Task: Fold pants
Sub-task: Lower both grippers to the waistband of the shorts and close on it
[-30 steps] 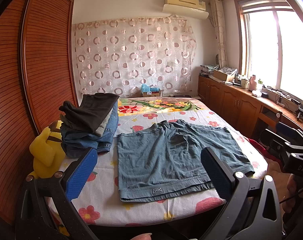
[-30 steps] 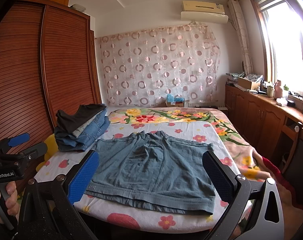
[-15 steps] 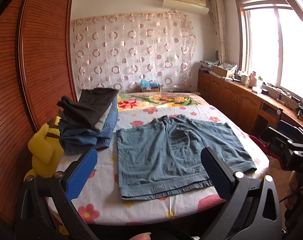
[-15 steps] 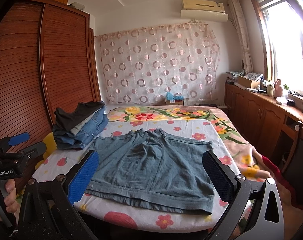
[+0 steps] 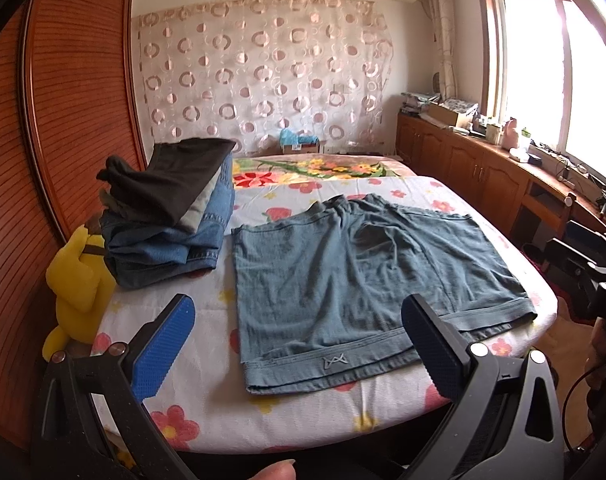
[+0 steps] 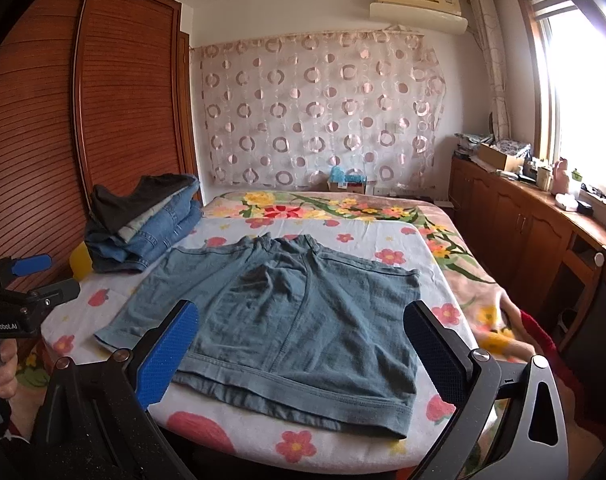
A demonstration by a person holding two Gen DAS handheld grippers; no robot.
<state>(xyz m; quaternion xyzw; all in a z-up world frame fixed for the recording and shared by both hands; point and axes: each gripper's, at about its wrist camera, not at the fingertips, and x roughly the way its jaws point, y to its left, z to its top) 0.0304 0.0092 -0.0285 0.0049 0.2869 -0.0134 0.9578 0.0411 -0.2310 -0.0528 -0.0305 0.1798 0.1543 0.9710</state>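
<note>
1. Yellow plush toy [image 5: 77, 288] at nine o'clock, beside a stack of folded clothes [image 5: 167, 208].
2. Blue-grey shorts [image 5: 367, 276] lie flat mid-bed [image 5: 303, 420].
3. Left hand-held gripper [image 5: 299, 354] and right hand-held gripper [image 6: 301, 356], at six o'clock, gape wide, holding nothing.

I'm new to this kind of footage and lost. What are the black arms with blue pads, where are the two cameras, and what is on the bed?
No robot here: a person holds a hand-held gripper in each hand, with a camera on each looking along its fingers. One picture shows the left hand-held gripper, the other the right hand-held gripper. Both are open and hold nothing. On the bed blue-grey shorts lie flat, unfolded. A pile of folded clothes sits beside them, and a yellow soft toy at the edge.
</note>
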